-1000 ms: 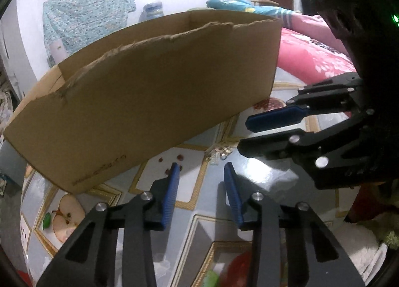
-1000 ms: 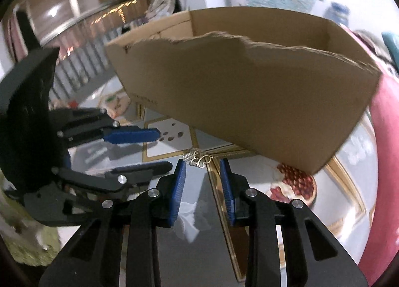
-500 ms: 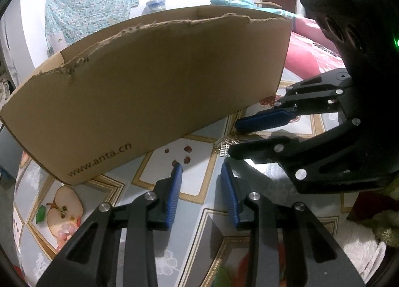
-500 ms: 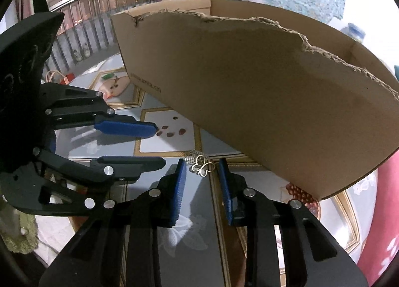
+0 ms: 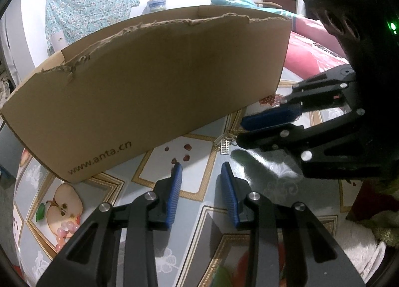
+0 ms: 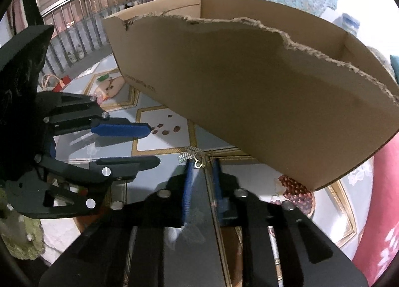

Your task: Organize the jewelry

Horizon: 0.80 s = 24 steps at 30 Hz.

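A small silver jewelry piece (image 6: 193, 158) with a comb-like part and a ring lies on the patterned tablecloth, just in front of a torn cardboard box (image 6: 249, 92). My right gripper (image 6: 202, 162) is open, with its blue fingertips on either side of the piece at table level. In the left wrist view the piece (image 5: 224, 144) lies by the right gripper's tips (image 5: 243, 130). My left gripper (image 5: 201, 171) is open and empty, hovering just short of the piece. The box (image 5: 149, 97) stands behind.
A pink bead bracelet (image 5: 65, 233) lies on the cloth at the left, near a printed apple. A pink bed (image 5: 316, 55) lies behind the table on the right. A railing (image 6: 82, 25) runs at the back left.
My right gripper has moved forward and down until its tips flank the silver piece. My left gripper has shifted slightly and stays open.
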Available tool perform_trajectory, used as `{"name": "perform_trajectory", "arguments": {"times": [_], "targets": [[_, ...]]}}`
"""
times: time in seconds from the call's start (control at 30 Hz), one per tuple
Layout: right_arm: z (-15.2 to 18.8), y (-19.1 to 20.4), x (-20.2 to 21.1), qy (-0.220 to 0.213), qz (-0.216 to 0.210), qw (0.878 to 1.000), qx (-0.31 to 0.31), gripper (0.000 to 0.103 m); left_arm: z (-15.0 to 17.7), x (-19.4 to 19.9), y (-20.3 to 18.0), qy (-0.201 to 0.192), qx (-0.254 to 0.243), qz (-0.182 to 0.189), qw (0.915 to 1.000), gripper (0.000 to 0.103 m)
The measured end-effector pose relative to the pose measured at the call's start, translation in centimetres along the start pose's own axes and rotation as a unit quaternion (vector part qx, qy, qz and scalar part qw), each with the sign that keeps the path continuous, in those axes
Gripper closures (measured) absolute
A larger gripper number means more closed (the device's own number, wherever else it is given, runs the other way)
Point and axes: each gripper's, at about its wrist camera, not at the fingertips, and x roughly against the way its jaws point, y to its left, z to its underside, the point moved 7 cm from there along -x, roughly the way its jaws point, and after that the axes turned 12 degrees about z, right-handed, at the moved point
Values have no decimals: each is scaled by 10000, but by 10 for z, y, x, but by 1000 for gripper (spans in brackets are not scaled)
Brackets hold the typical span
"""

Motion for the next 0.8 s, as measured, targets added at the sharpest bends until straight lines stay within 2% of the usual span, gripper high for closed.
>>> {"name": "perform_trajectory", "arguments": {"times": [0.3,0.37,0.4,0.7,0.8], "targets": [[-6,-1,-10,-9,37,9999,-109,79,1,0,2,-7,22,35,10000,71],[-6,-1,-10,3,49,9999,-90,85,1,0,3,-11,24,46,10000,71],[-6,-1,-9,16,20,9999,-112,93,2,0,3,-14,26,51,10000,71],[-4,-7,-8,88,-86,9993,-367,93,2,1,5,-33,52,76,10000,71],[-3,-9,-5,102,-151,9988,-457,99,2,1,5,-34,51,73,10000,71]]}}
